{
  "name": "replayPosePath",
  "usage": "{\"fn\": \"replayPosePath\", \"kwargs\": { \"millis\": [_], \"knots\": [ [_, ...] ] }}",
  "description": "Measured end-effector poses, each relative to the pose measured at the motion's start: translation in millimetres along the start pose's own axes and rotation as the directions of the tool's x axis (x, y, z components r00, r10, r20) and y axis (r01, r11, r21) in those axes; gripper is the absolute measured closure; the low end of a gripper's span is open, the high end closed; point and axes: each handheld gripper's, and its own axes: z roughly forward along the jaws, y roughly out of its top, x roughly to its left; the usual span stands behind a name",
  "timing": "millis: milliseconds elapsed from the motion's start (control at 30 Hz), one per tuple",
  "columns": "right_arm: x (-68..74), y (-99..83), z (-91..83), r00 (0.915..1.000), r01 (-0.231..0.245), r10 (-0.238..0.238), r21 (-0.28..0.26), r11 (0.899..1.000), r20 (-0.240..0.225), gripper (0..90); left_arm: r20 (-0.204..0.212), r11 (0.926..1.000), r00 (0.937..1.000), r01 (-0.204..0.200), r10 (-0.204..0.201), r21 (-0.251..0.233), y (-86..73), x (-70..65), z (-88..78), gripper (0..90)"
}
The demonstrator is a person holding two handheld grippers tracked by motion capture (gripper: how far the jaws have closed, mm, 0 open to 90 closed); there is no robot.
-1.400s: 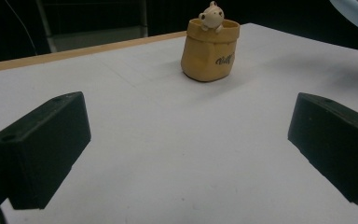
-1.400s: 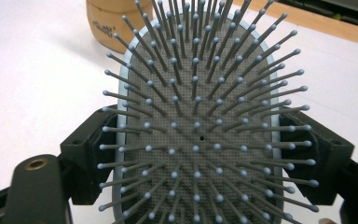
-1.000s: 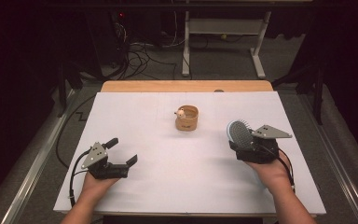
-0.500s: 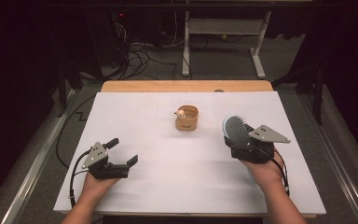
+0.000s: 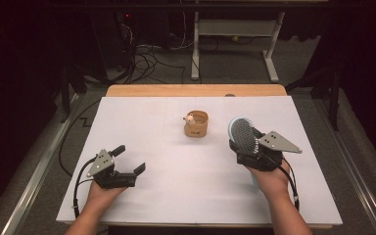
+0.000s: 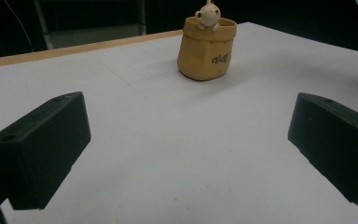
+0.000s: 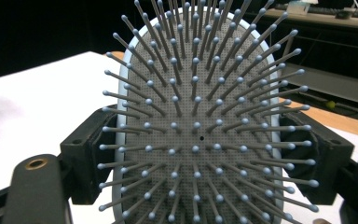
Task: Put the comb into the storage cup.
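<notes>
The right tool (image 5: pixel 243 142) sits at about four o'clock on the white bench (image 5: pixel 142 122) in the high view, held in the person's right hand (image 5: pixel 269 178), and its jaws are clamped on the two side edges of a pale blue paddle hairbrush (image 5: pixel 242 134). The brush head stands up out of the tool toward twelve o'clock, bristle side turned up and toward the person. In the right gripper view the grey bristle pad with its ball-tipped pins faces the camera, one black jaw pressing the pale blue rim at nine o'clock and the other at three o'clock. A small tan sack-shaped pot (image 5: pixel 196 124) with a little cream animal figure (image 5: pixel 189 118) peeking over its rim stands upright near the middle of the bench, at about ten o'clock from the brush head and just beside it, with a clear gap between them. The left tool (image 5: pixel 129 160) rests at about eight o'clock on the bench, held in the person's left hand (image 5: pixel 103 191), well apart from the pot and the brush. Its jaws stand wide apart with only bare bench between them; in the left gripper view they frame the white surface, and the pot stands farther off at about one o'clock.
</notes>
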Motion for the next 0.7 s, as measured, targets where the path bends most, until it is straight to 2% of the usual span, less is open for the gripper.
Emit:
{"fn": "replayPosePath", "kwargs": {
  "millis": [267,333,700],
  "knots": [
    [14.6,4.7,6.0,0.9996,0.021,-0.022,-0.049,0.999,-0.019,20.7,-0.015,1.0,0.9999,0.008,-0.008,0.006,0.2,0.8,-0.5,0.0],
    [21.4,7.5,8.5,0.9992,0.023,-0.025,-0.062,0.998,-0.032,20.8,-0.017,0.9994,0.9995,0.026,-0.026,0.024,0.5,1.1,0.1,0.0],
    [45.1,17.0,21.8,0.9949,0.042,-0.051,-0.102,0.994,-0.087,20.7,-0.025,0.9995,0.9997,0.001,0.0,0.032,1.8,-2.0,0.1,0.0]
  ]
}}
